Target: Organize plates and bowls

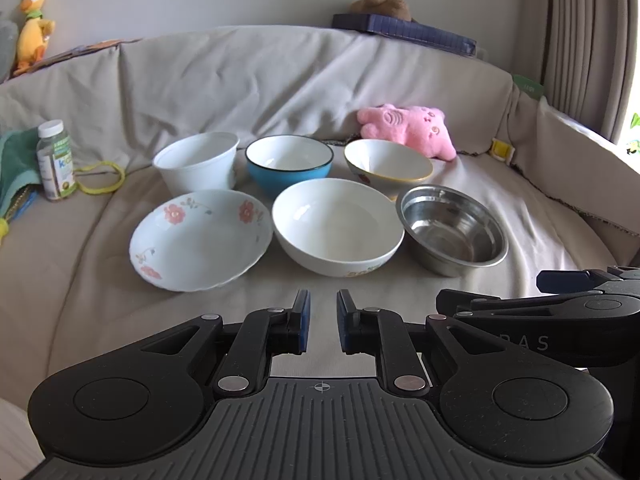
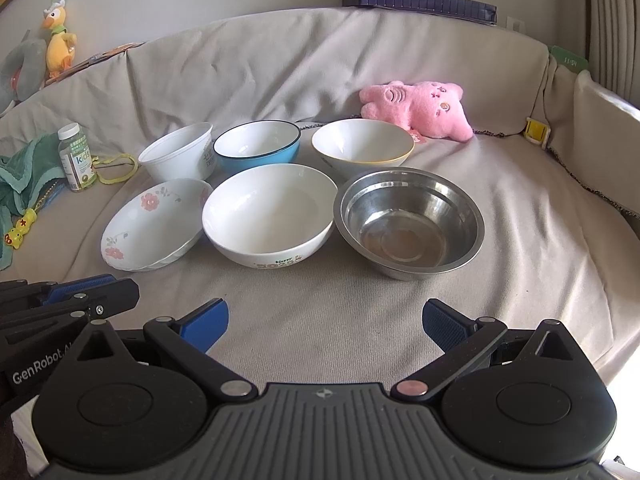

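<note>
My left gripper (image 1: 323, 320) stands narrow and empty, my right gripper (image 2: 325, 326) wide (both short of the six bowls), nearest the white bowl (image 2: 269, 219) mid-sofa (image 2: 520, 240).

Blue bowl (image 2: 257, 146), steel bowl (image 2: 409, 222), pink-flowered plate (image 2: 154, 224) — plush (image 2: 416, 110) pink.

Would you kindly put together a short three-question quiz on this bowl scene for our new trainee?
1. How many bowls sit on the sofa cover?
2. True or false: the steel bowl is stacked inside the blue bowl.
3. Which gripper stands wider open: A) the left gripper or B) the right gripper?

Key
1. Six, in two rows of three.
2. False; it stands alone, at the right of the front row.
3. B; neither holds anything.
</note>
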The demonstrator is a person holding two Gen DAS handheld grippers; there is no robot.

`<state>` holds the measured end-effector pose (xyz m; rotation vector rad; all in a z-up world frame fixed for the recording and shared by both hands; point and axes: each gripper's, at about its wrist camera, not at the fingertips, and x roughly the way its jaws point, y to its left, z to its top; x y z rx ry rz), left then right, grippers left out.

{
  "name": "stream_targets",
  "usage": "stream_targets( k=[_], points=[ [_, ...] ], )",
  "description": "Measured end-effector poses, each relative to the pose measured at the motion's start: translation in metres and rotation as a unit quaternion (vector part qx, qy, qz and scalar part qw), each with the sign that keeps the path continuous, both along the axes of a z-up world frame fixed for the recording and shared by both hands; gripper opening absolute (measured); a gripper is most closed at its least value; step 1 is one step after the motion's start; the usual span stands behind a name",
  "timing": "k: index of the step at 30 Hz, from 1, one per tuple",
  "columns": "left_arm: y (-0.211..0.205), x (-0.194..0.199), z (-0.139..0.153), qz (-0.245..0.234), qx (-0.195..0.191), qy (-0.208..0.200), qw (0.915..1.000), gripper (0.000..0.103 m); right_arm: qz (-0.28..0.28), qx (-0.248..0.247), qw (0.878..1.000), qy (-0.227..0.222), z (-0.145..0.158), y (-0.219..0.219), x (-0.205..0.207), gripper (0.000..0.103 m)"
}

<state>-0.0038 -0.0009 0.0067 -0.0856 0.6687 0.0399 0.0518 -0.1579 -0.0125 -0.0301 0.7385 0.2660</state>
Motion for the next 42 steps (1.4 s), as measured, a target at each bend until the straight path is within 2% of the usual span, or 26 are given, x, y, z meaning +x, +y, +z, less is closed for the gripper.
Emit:
stream_targets(
  k=[10, 42],
  points=[
    [-0.0006, 0.0020, -0.0039, 0.000, 0.002, 0.012, 0.9999, 0.017, -0.001, 0.001, 1.000, 0.007, -0.0033, -0.0004, 0.0011, 0.103],
    [0.0001, 0.0035, -0.0067, 0.002, 0.000, 0.013, 0.9999, 0.017, 0.000, 0.000, 1.000, 0.007, -0.0030, 0.0014, 0.0012, 0.103]
  ],
)
